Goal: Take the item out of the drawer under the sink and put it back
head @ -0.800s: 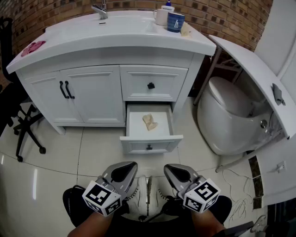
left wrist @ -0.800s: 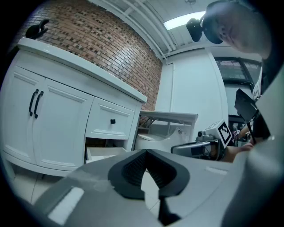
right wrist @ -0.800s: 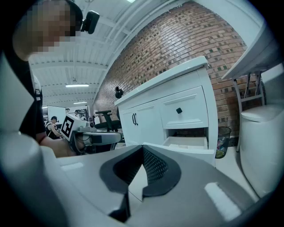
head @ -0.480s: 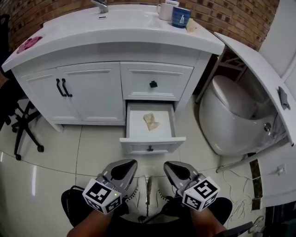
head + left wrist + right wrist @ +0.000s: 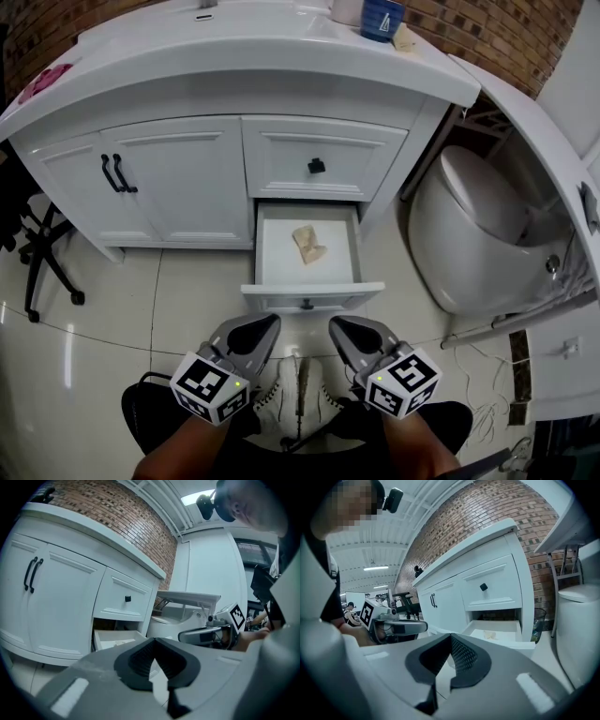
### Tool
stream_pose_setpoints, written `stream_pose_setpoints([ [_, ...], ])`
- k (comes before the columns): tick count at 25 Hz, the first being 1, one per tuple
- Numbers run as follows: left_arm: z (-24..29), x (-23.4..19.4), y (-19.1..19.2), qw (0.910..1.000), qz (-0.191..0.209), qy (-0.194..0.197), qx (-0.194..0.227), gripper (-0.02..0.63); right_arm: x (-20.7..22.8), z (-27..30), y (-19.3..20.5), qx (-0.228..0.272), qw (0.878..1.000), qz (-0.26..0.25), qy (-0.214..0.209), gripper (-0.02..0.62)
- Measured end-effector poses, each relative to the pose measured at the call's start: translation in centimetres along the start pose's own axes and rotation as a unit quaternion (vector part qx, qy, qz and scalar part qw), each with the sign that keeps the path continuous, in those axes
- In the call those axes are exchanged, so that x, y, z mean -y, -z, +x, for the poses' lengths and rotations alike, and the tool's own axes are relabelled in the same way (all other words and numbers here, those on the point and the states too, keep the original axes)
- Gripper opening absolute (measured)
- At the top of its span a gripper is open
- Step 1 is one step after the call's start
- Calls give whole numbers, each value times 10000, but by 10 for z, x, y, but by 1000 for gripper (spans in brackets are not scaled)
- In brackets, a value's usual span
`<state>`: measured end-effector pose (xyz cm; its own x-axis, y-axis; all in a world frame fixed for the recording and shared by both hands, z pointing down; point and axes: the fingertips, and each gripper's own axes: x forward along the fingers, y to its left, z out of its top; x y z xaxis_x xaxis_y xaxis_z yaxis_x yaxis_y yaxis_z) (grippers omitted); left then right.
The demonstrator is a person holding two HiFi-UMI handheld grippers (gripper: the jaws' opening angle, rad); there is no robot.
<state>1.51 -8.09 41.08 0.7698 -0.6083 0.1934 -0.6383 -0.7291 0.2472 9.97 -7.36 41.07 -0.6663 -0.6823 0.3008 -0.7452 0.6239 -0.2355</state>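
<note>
The lower drawer (image 5: 305,295) of the white sink cabinet stands pulled out. Inside it lies a small crumpled beige item (image 5: 308,244), which also shows faintly in the right gripper view (image 5: 489,634). My left gripper (image 5: 262,328) and right gripper (image 5: 343,329) hover side by side in front of the drawer, low over the floor and apart from it. Both are shut with nothing between their jaws. In the left gripper view the drawer (image 5: 115,639) sits ahead and the right gripper (image 5: 206,633) shows to the side.
The upper drawer (image 5: 319,160) and the double doors (image 5: 141,178) are closed. A toilet (image 5: 478,234) with its lid up stands at the right. A blue cup (image 5: 380,17) stands on the counter. An office chair base (image 5: 42,253) is at the left. My shoes (image 5: 295,394) are below.
The view has moved closer to the cabinet, so the drawer sits slightly lower and nearer. Both grippers stay shut in the same place.
</note>
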Motion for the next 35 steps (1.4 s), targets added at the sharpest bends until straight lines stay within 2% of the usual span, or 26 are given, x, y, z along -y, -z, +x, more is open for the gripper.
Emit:
stream_pose_setpoints([
  [11, 9, -2, 2, 10000, -36, 41, 14, 6, 11, 3, 2, -64, 9999, -22, 81, 8],
  [15, 9, -4, 1, 10000, -13, 30, 38, 6, 22, 9, -8, -171, 9984, -471, 245, 8],
  [19, 7, -8, 3, 10000, 21, 24, 10, 6, 47, 26, -22, -622, 9892, -1265, 403, 9],
  [22, 5, -13, 4, 10000, -19, -7, 28, 6, 72, 46, -31, -977, 9815, -1584, 446, 21],
  [29, 5, -16, 4, 10000, -29, 20, 62, 6, 115, 107, -50, -1541, 9729, -1680, 396, 72],
  [35, 1, -22, 8, 9999, -90, -23, 92, 6, 144, 170, -21, -2409, 9594, -1437, 299, 75],
])
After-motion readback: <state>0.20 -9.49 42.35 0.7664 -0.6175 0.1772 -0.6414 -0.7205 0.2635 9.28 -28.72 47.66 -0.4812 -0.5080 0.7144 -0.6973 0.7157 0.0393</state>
